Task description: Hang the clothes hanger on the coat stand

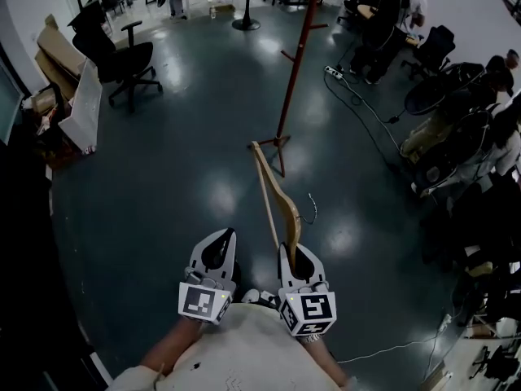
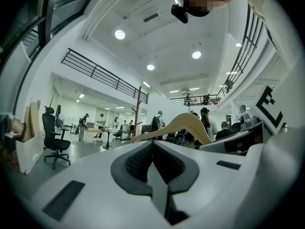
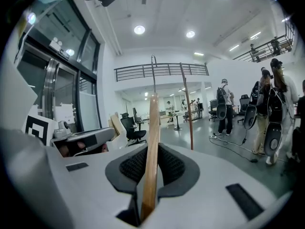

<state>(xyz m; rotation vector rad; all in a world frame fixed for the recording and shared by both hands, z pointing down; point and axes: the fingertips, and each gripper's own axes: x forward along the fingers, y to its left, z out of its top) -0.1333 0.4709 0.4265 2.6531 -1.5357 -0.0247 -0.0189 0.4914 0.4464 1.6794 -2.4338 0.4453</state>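
Observation:
A wooden clothes hanger [image 1: 275, 199] with a metal hook [image 1: 310, 210] sticks out forward from my right gripper [image 1: 295, 251], which is shut on one of its arms. In the right gripper view the hanger [image 3: 152, 147] runs up between the pads, edge on. The dark red coat stand [image 1: 294, 63] stands on the floor ahead, beyond the hanger's far tip; it shows as a thin pole [image 3: 187, 104] in the right gripper view. My left gripper [image 1: 220, 241] sits beside the right one, shut and empty. From the left gripper view [image 2: 153, 144] the hanger [image 2: 188, 123] shows at the right.
A black office chair [image 1: 122, 59] and leaning boards [image 1: 81, 108] stand at the left. A cable [image 1: 358, 108] with a power strip trails right of the stand. People and chairs [image 1: 456, 137] crowd the right side. A round table [image 1: 246, 6] is at the far end.

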